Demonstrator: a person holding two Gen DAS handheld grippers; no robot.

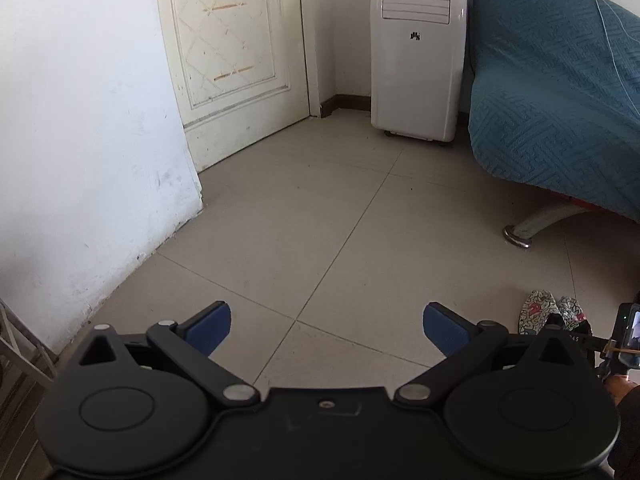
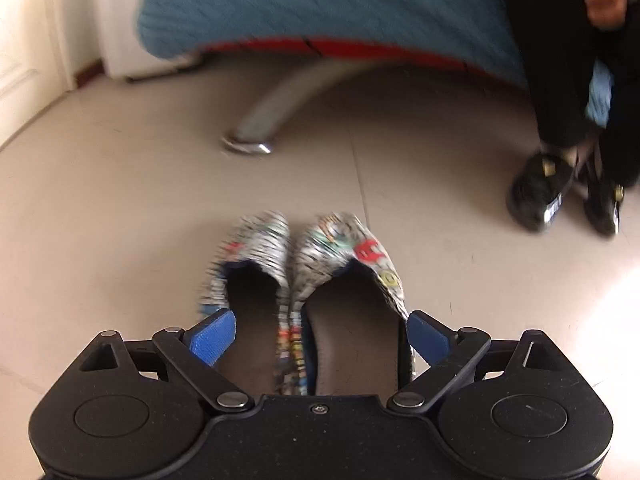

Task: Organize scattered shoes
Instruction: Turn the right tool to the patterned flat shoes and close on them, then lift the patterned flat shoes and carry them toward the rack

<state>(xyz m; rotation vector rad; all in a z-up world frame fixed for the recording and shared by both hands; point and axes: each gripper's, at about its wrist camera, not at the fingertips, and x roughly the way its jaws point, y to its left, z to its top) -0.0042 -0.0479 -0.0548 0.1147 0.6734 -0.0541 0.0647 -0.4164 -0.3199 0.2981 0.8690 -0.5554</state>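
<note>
My right tongs (image 2: 320,338) stand spread wide, gripping nothing, with the pair of patterned flat shoes (image 2: 316,280) lying side by side between the blue pads (image 2: 212,338), toes pointing away from me. Whether the pads touch the shoes I cannot tell. Ahead of the toes stands a curved metal sofa leg (image 2: 264,120) under a teal cover (image 2: 320,4); ahead to the right are a seated person's black shoes (image 2: 538,192). My left tongs (image 1: 326,328) are released over bare tile (image 1: 320,220), a white air cooler (image 1: 418,52) well ahead.
</note>
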